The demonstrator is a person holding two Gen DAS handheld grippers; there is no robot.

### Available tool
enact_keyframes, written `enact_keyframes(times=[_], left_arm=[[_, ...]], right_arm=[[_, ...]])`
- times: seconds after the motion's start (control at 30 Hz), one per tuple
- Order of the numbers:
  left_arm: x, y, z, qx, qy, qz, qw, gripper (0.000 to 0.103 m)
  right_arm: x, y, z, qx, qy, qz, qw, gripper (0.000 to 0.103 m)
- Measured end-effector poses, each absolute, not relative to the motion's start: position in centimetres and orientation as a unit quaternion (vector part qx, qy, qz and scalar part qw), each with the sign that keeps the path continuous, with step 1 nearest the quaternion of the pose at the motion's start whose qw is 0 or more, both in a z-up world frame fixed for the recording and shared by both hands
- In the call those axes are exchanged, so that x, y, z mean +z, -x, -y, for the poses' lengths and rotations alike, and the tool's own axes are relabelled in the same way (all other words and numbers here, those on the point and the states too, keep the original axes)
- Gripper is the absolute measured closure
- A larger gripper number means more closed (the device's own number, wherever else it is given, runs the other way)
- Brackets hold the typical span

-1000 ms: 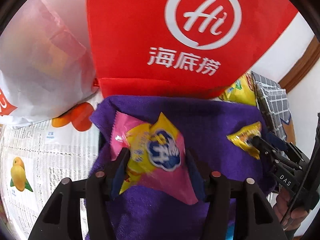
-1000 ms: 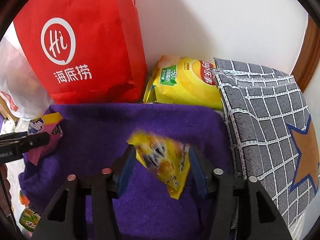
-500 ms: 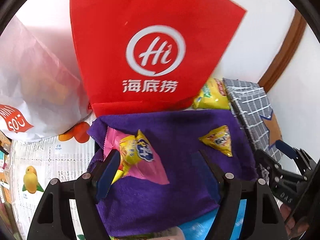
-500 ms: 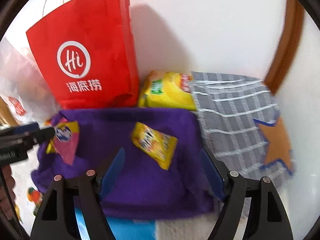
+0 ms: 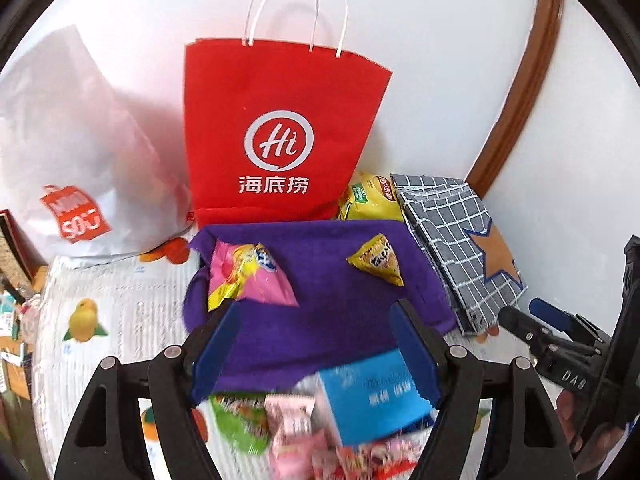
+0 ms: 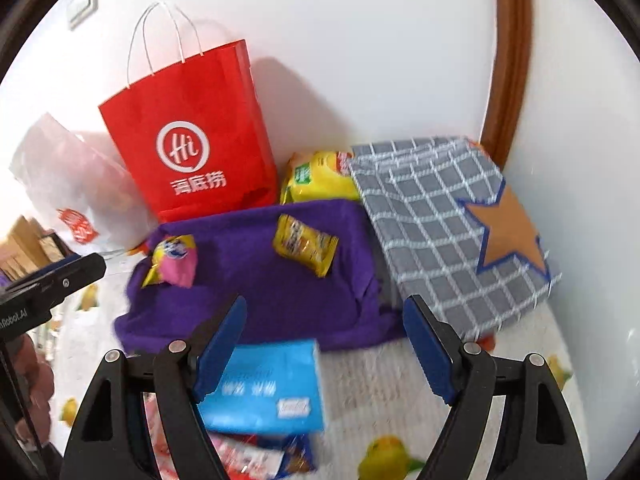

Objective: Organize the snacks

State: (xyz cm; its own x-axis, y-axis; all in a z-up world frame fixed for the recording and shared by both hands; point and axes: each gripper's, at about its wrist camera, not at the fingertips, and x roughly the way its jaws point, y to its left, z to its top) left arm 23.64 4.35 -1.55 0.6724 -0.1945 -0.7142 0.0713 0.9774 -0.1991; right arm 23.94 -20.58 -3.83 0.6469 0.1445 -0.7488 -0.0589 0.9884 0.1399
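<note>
Both grippers, left gripper (image 5: 316, 344) and right gripper (image 6: 324, 340), hanging wide, empty; jaws just been opening, nothing between. Pink snack packet (image 5: 248, 276) and yellow snack packet (image 5: 376, 258) lying apart on purple cloth (image 5: 320, 308). Next reach likely wants snack pile (image 5: 320, 436) near blue box (image 5: 372, 396); pinching single wrapper edge advisable.

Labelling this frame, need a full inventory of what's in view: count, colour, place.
paper bag: 1, red, upright against wall
plastic bag: 1, white, left of paper bag
cloth: 1, purple, before paper bag
pink packet: 1, pink-yellow, cloth's left
yellow packet: 1, yellow, cloth's right
chip bag: 1, yellow, behind cloth
checked bag: 1, grey, star patch, right of cloth
box: 1, blue, near edge of cloth
small snacks: several, pink and green, blurred, beside box
left gripper: open, empty
right gripper: open, empty
</note>
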Motion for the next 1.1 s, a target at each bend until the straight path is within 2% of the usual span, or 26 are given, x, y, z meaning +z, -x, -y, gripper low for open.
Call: enact_keyframes(times=[0.6,1.1], left_arm=[[-1.9,-12.5,-4.3,-0.044,0.077,-0.397,0.914,0.028],[-5.2,-9.6,-3.9,-0.041,0.088,-0.399,0.912,0.029]], right_arm=[[-3.3,-13.0,22.0,0.079,-0.051,-0.350,0.932,0.022],[-6.5,-10.7,21.0,0.095,-0.041,-0.356,0.929,0.022]])
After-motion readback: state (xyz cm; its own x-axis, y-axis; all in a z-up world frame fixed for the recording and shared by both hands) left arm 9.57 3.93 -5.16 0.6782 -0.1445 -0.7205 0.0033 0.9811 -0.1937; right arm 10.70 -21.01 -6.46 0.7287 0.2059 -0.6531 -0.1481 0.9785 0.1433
